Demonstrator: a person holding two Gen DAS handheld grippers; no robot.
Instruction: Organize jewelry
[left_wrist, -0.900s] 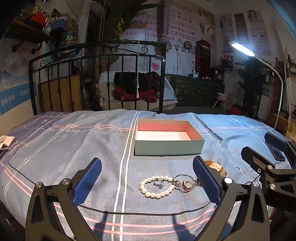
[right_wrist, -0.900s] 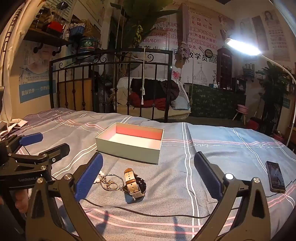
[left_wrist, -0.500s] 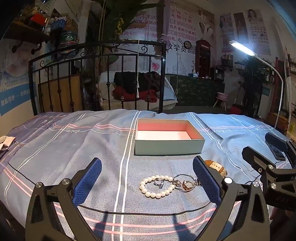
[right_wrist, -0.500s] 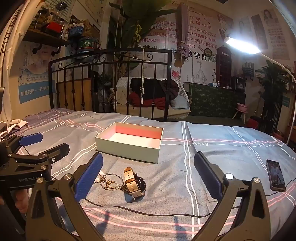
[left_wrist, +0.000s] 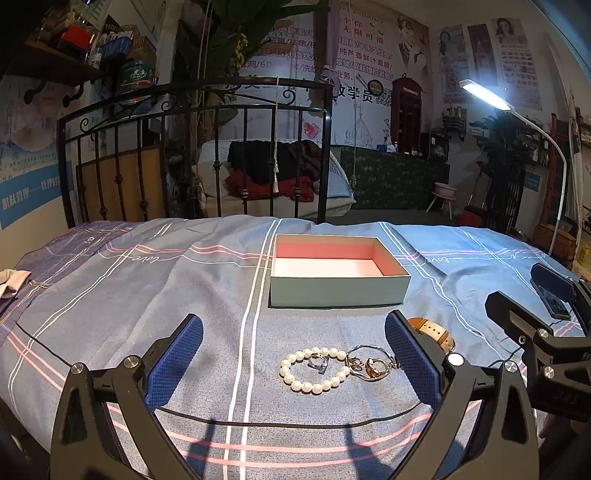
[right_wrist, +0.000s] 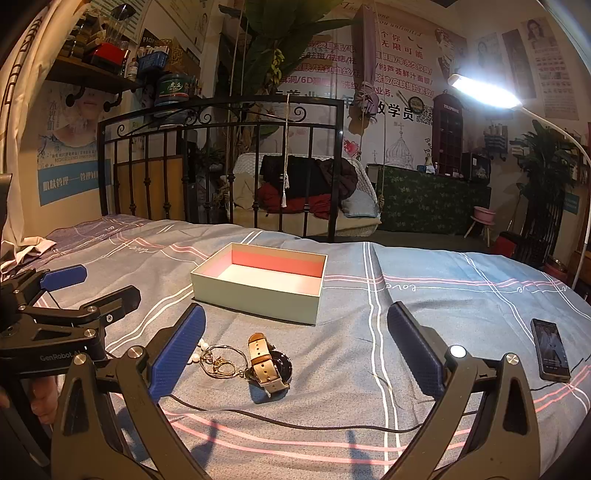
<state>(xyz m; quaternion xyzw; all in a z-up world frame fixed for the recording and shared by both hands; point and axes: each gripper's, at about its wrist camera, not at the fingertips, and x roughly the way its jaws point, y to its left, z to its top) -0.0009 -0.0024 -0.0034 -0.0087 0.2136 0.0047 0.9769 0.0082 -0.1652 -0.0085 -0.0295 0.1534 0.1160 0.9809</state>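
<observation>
Nearest, in the left wrist view: left gripper (left_wrist: 293, 356) held low over the bedspread (left_wrist: 147, 295), jaws spread wide, nothing between the blue pads (left_wrist: 173, 363) but cloth and jewelry. Black cable (left_wrist: 258, 424) running across the cloth just ahead of the gripper frame, at 6 o'clock from the jewelry. Between the pads, toward the right one: pearl bracelet (left_wrist: 314, 370) lying flat in a loop, small silver ring (left_wrist: 318, 362) inside the loop. Touching the bracelet at its 3 o'clock, a thin gold bangle (left_wrist: 371, 363) with smaller gold pieces inside, partly tucked against the right pad. Past that pad at 2 o'clock, brown watch (left_wrist: 432, 330), mostly hidden by the finger.

In the right wrist view: right gripper (right_wrist: 295, 354) likewise held low, jaws wide apart and holding nothing. Same watch (right_wrist: 267, 363) seen on its side, strap looped up, at 11 o'clock between the pads; bangle (right_wrist: 219, 362) touching it at 9 o'clock, a few pearls (right_wrist: 201, 347) peeking out from behind the left pad, which blocks the rest. Cable (right_wrist: 295, 424) crossing in front here too. Phone (right_wrist: 550, 349) flat on the cloth at 3 o'clock, well apart from the jewelry. Left gripper's frame (right_wrist: 66, 314) at 9 o'clock.

Farther on, at 12 o'clock from the jewelry: open box (left_wrist: 340, 291), pale green outside, pink walls, pale floor, nothing seen inside.

Beyond: black iron bed rail (left_wrist: 192, 110), lit lamp (left_wrist: 484, 94) at 2 o'clock.
</observation>
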